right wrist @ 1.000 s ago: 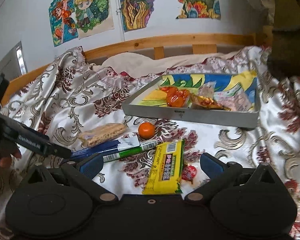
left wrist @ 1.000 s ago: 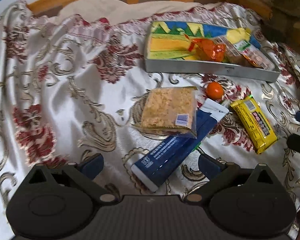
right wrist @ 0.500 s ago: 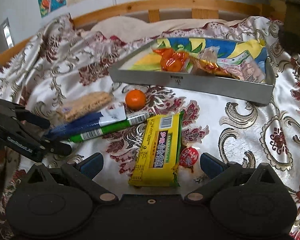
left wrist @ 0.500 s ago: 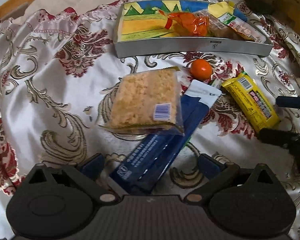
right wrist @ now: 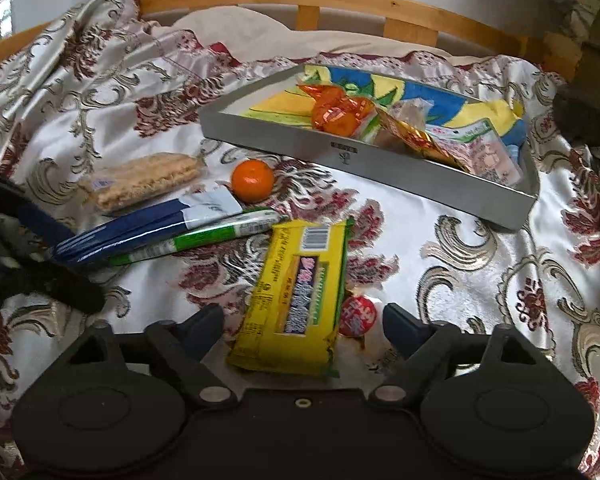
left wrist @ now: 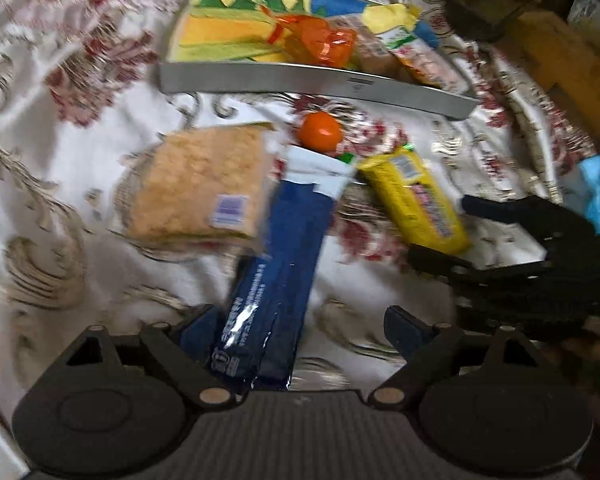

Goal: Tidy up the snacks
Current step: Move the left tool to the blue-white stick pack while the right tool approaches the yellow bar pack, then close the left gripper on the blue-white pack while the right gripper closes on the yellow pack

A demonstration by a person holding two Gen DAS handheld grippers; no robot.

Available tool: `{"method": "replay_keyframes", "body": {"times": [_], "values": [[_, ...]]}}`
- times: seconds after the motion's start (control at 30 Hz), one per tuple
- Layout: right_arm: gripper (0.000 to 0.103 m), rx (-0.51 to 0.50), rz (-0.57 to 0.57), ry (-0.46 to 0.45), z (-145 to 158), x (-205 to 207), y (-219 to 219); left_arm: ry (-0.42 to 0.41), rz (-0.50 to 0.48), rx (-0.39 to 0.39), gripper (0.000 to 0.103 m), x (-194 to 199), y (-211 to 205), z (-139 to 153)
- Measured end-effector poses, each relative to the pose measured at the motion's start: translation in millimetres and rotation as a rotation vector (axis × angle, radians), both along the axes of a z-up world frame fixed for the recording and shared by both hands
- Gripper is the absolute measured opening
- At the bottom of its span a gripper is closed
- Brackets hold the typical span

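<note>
1. Seen from the left wrist, the left gripper (left wrist: 300,326) hangs low over a flowered satin bedspread (left wrist: 80,152), its jaws closing with the near end of a long blue packet (left wrist: 278,276) between them. The left blue pad sits right at the packet's edge, the right pad stands clear of it. White print runs along the packet, too blurred to read. A clear-wrapped rice cake (left wrist: 200,188) with a small barcode sticker lies just left of the packet, overlapping it. A small orange (left wrist: 320,132) sits at the packet's far white end. A yellow snack bar (left wrist: 414,204) lies to the right, with the right gripper (left wrist: 440,232) straddling its near end. Beyond, a metal tray (left wrist: 300,78) holds an orange-wrapped sweet (left wrist: 324,44) and other packets.

2. Seen from the right wrist, the right gripper (right wrist: 302,328) has its jaws closing either side of the yellow snack bar (right wrist: 296,296), pads not pressing on it. The bar shows a barcode and a dark panel of Chinese characters, not legible. A round red-wrapped candy (right wrist: 358,316) with a white character lies against its right edge. A green-and-white stick packet (right wrist: 204,236) lies beside the blue packet (right wrist: 140,228). The tray (right wrist: 400,168), a small stamped mark on its front wall, sits farther back on the bedspread (right wrist: 480,260)
</note>
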State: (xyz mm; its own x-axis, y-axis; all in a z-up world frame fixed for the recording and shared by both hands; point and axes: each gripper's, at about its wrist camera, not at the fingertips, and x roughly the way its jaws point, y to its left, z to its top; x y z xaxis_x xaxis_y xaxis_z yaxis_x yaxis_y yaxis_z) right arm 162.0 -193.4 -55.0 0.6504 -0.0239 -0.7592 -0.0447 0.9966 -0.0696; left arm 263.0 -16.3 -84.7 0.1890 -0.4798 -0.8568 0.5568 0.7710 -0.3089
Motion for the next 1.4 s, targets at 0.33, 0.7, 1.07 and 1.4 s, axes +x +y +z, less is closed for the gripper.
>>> {"method": "replay_keyframes", "body": {"times": [0.33, 0.7, 1.07, 1.4], "values": [[0.08, -0.003, -0.01, -0.019, 1, -1, -1, -0.149, 0.037, 0.081, 0.087, -7, -16, 7], [0.077, -0.024, 0.001, -0.024, -6, 5, 11, -0.171, 0.065, 0.124, 0.058, -9, -28, 6], [0.051, -0.056, -0.018, -0.026, -3, 1, 9, -0.115, 0.141, 0.106, 0.037, -15, -20, 5], [0.05, 0.009, 0.001, -0.004, 12, -24, 5, -0.091, 0.126, 0.078, 0.035, -45, -25, 11]]}}
